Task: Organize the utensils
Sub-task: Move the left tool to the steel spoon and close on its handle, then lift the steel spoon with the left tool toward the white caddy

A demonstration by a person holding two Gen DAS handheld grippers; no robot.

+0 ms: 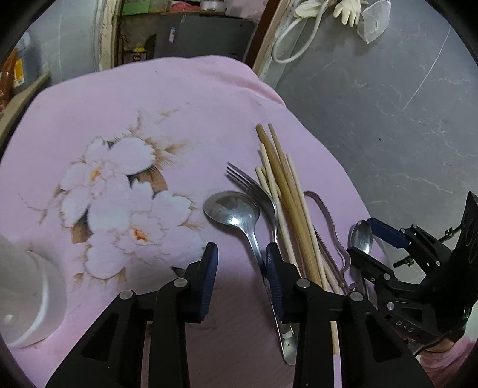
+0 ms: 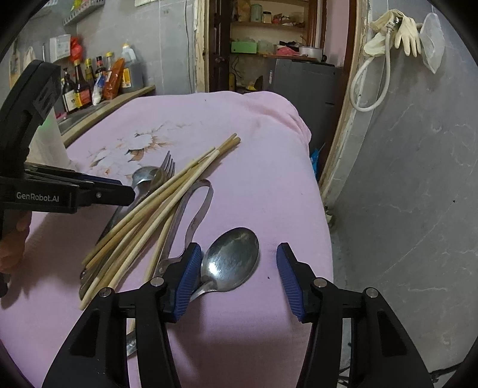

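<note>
One pink blanket (image 1: 185, 98) printed with white blossoms covers the table, backed by grey marbled wall (image 2: 418, 179) and a doorway onto cluttered shelves (image 2: 269, 27). Sauce bottles (image 2: 86, 83) line a ledge. Near the blanket's right edge lies a heap: chopsticks (image 1: 286, 191), tongs (image 2: 200, 206), fork (image 1: 251, 185), spoon (image 1: 233, 212). Both claws gape wide and hold nothing: the left gripper (image 1: 242, 259) straddles that spoon's handle, the right gripper (image 2: 239, 262) brackets a second spoon (image 2: 231, 259), one pad touching it.
</note>
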